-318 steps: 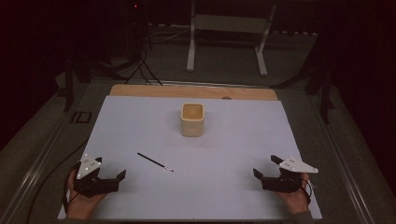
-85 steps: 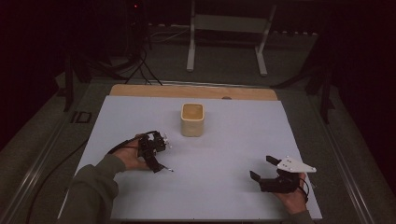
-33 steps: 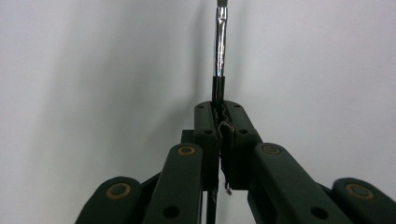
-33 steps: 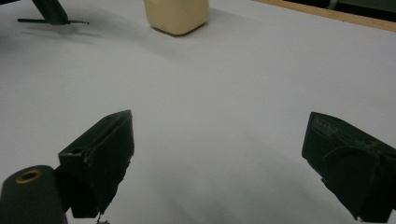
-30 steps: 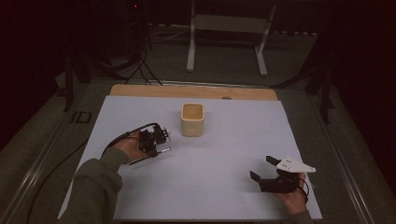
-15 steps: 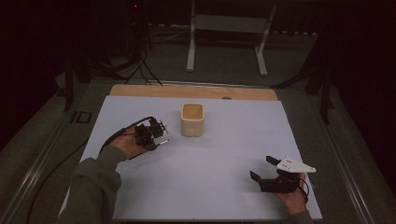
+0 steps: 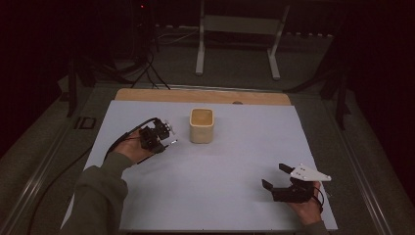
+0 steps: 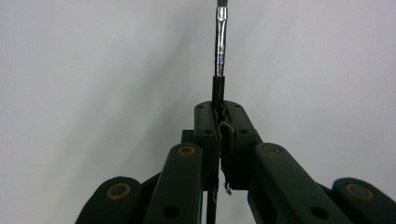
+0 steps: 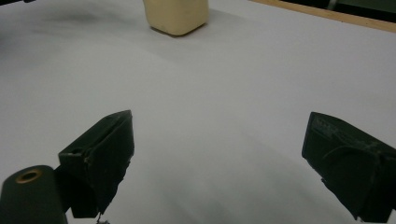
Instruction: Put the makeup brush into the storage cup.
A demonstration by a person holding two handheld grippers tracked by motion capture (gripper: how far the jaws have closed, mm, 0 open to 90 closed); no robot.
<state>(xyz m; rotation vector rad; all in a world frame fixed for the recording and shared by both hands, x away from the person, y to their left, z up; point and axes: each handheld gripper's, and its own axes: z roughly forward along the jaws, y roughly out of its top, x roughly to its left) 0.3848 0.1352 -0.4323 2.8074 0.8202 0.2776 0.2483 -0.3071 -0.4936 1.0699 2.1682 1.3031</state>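
My left gripper point(image 7: 160, 141) is shut on a thin black stick point(image 7: 172, 143) with a silver band, held a little above the white mat, just left of the cream cup point(image 7: 201, 125). In the left gripper view the jaws point(image 8: 219, 112) pinch the stick's black shaft, and the silver band point(image 8: 220, 51) points away over the mat. My right gripper point(image 7: 274, 176) rests near the mat's front right corner, open with nothing between its jaws. From the right gripper view point(image 9: 224, 158) the cup point(image 9: 176, 16) stands far ahead at the top.
The white mat point(image 7: 220, 191) covers the table, with a wooden board edge point(image 7: 147, 94) along its back. Behind the table stand a metal frame point(image 7: 235, 44) and dark cables point(image 7: 147, 68). The left gripper's cable point(image 7: 127, 134) loops over the hand.
The left gripper took the stick from the mat and has carried it back and right, closer to the cup. The right gripper has kept still.
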